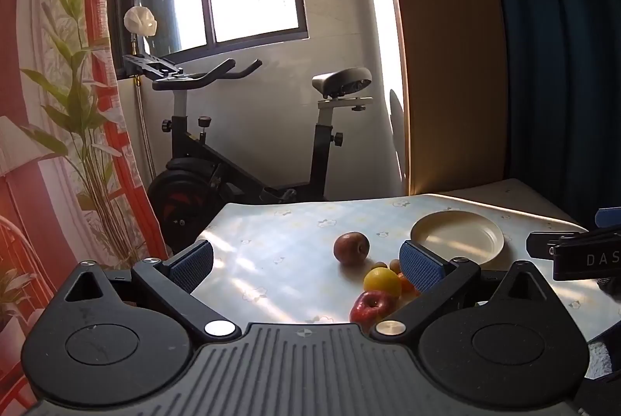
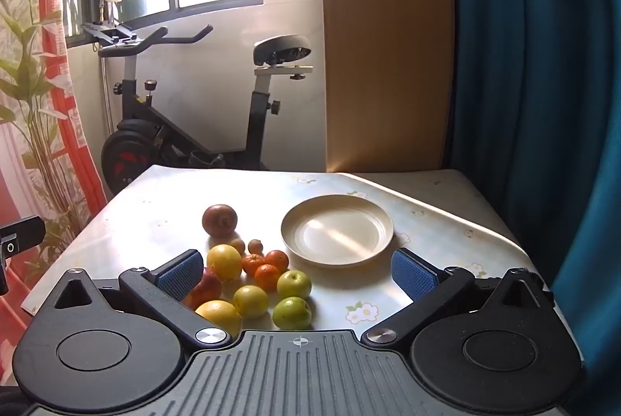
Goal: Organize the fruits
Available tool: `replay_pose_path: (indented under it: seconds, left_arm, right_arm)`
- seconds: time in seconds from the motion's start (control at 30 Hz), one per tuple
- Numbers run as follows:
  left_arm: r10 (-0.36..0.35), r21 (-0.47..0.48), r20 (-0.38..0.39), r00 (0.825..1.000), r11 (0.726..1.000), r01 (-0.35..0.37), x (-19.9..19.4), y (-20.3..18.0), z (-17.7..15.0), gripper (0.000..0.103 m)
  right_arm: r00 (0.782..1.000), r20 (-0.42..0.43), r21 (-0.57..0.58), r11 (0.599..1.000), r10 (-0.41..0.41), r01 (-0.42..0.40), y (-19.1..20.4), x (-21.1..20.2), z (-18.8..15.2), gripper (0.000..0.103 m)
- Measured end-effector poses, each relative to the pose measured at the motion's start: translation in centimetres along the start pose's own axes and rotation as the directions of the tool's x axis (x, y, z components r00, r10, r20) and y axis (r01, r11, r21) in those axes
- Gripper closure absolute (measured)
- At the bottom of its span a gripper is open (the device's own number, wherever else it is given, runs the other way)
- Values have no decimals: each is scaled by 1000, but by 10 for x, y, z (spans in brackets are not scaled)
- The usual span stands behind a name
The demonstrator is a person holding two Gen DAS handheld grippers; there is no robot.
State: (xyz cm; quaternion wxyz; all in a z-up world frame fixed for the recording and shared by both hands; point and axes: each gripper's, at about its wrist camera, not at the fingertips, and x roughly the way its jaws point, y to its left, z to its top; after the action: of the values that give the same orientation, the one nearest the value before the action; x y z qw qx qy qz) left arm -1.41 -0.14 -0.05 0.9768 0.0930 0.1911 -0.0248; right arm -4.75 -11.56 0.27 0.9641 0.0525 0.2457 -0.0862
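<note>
From the left wrist camera, the left gripper [image 1: 306,262] hangs above the near left part of the table [image 1: 271,241], its jaws spread wide with nothing between them. Past its right pad sit a dark red apple [image 1: 351,247], a yellow citrus [image 1: 382,282] and a glossy red apple [image 1: 372,305]; the rest of the pile is hidden behind that finger, so the count from here is uncertain. The empty cream plate [image 1: 458,236] lies further back and to the right, and the right gripper's black body pokes in at the right edge. The gripper points forward and slightly down, level, well short of any fruit.

From the right wrist camera, the right gripper [image 2: 298,274] is likewise released and empty, held low over the near edge, aimed between the fruit and the plate [image 2: 337,230]. The pile lies just left of the plate: a dark red apple [image 2: 219,220] at the back, two small brownish fruits [image 2: 255,245], three mandarins [image 2: 267,276], a large yellow citrus [image 2: 224,262], a smaller yellow fruit [image 2: 250,301], two green fruits [image 2: 294,285] and, partly behind the left pad, a red apple and another yellow citrus.

These fruits are probably firm, round and smooth-skinned, so they may roll or squirt out of a pinch. Each is best taken across its widest middle with moderate pressure; the mandarins are likely softer and bruise more easily. The green fruit nearest the plate looks the freest to reach.
</note>
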Motion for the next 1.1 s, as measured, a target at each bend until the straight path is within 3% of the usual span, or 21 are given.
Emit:
replay_pose_path:
  seconds: [1.1]
  left_arm:
    - [-44, -39, 6, 999, 998, 44, 0, 1, 0, 0]
  right_arm:
    - [1000, 22, -9, 1000, -12, 12, 0, -3, 3, 0]
